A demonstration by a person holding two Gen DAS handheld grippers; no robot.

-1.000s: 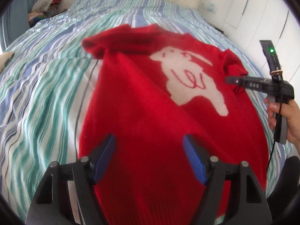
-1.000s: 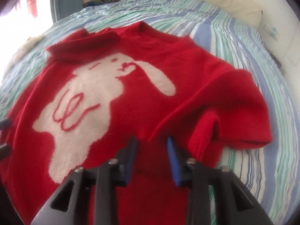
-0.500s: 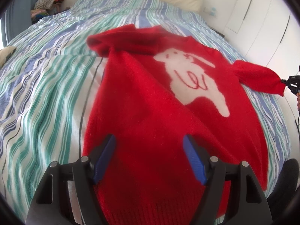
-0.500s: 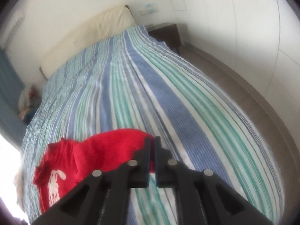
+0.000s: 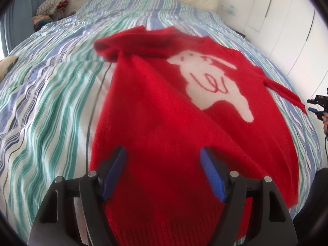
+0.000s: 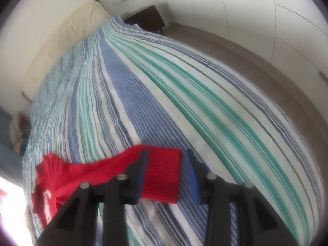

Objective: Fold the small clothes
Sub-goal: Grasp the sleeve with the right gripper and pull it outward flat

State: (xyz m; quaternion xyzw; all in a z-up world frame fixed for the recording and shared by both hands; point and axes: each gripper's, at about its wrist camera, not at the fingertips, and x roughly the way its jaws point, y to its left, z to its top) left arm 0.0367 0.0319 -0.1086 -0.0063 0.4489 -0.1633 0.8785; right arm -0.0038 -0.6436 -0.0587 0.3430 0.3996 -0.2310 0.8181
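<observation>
Red sweater with white animal motif spread flat across bed, striped cover beneath. Right sleeve drawn out straight toward right edge of bed, cuff lying flat on cover. Right gripper fingers spread wide on either side of cuff, nothing gripped. Left gripper poised over hem end of sweater near foot edge, fingers wide apart, nothing held. Left sleeve bunched near collar.
</observation>
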